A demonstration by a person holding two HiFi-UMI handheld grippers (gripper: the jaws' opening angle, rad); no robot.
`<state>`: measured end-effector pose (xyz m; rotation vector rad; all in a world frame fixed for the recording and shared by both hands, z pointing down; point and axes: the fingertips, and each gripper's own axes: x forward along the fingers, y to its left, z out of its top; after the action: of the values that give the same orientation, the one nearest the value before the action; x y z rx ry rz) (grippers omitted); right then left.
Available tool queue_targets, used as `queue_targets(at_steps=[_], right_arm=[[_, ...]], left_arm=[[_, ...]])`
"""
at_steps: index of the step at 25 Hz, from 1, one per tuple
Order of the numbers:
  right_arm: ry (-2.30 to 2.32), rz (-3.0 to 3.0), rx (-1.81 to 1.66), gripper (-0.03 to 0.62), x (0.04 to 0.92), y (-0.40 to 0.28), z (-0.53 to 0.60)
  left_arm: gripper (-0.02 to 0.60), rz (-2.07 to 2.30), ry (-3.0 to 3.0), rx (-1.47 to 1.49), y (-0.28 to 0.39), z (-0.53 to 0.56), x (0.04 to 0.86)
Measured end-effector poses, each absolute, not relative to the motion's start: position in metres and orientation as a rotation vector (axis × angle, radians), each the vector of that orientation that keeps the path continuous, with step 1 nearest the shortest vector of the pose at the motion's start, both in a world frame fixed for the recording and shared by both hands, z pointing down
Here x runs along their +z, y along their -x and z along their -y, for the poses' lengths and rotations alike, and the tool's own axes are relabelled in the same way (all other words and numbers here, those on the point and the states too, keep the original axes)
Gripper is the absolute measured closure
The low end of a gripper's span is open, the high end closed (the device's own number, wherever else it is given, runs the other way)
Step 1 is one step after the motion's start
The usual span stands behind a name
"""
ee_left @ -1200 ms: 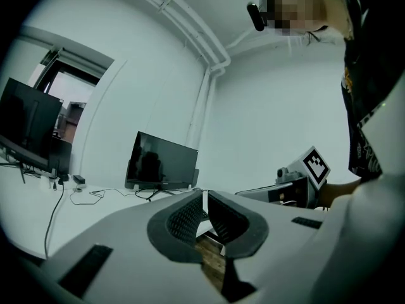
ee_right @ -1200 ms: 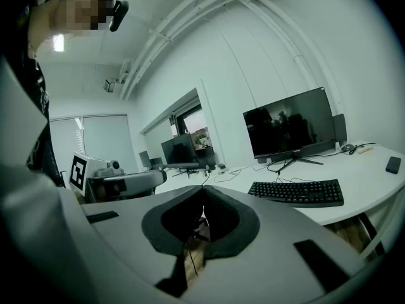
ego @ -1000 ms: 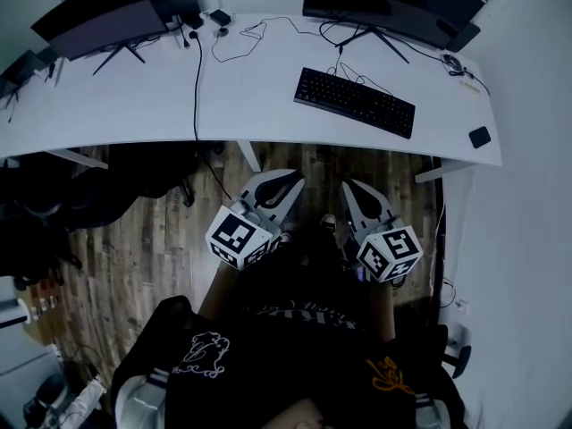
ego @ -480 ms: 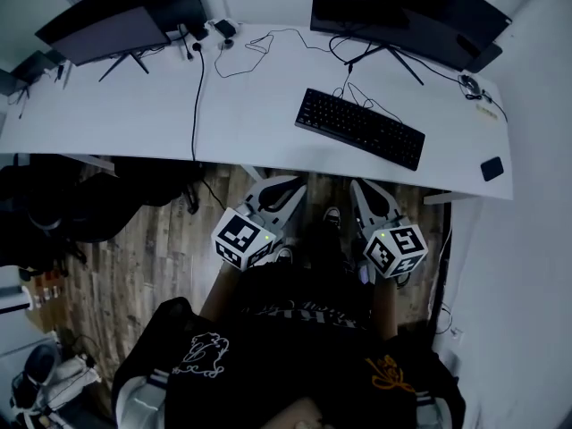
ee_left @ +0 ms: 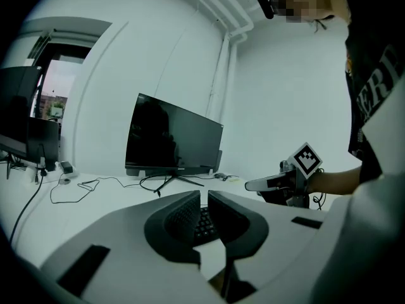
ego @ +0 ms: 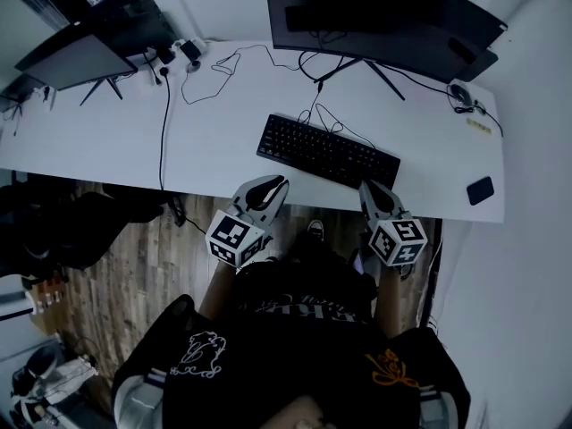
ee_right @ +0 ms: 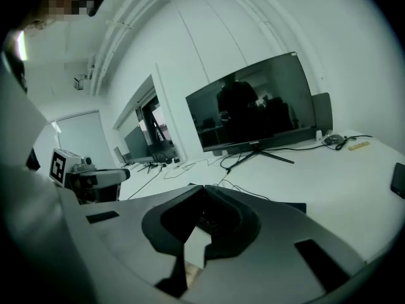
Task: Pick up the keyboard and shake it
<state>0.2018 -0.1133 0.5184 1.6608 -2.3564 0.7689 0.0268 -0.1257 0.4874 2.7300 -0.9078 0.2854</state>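
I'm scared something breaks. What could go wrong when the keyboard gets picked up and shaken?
The keyboard has a cable running back toward the monitor; shaking could tug it. The left gripper and right gripper are shut and short of it; unless they open, they might only shove it.

The left gripper (ego: 273, 184) and right gripper (ego: 369, 189) point forward side by side, jaws closed, both empty

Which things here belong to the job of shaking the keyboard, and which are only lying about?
Job: keyboard, left gripper, right gripper, both shut and empty.
Lying about: large monitor, smaller monitor, black cable, small black block.
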Motion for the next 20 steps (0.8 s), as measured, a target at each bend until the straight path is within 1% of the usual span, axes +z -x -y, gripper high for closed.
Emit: queue_targets(at_steps=[6,11,16,18,19,20], right_arm=[[-1.711,2.216,0.92,0.572,0.566,-0.286,0.139],[-1.711,2.135,1.011,0.495,0.61,-0.336,0.154],[-1.68,2.066,1.081,0.417,0.649,-0.364,0.167],[-1.657,2.039,1.096,0.395,0.659,-0.37,0.17],[-1.645,2.029,1.101,0.386,0.662,-0.371,0.17],[-1.634,2.022,1.106,0.374,0.665,-0.373,0.171]], left_arm=[[0.545,0.945,-2.716,0.458,-0.051,0.157,0.519],[0.545,0.876,-2.709,0.576,-0.064,0.166,0.552],[0.538,0.864,-2.618,0.589,-0.052,0.184,0.583],[0.522,0.87,-2.57,0.616,-0.041,0.194,0.598],[0.5,0.869,-2.551,0.642,-0.035,0.199,0.605],[0.463,0.863,-2.537,0.672,-0.029,0.203,0.611]])
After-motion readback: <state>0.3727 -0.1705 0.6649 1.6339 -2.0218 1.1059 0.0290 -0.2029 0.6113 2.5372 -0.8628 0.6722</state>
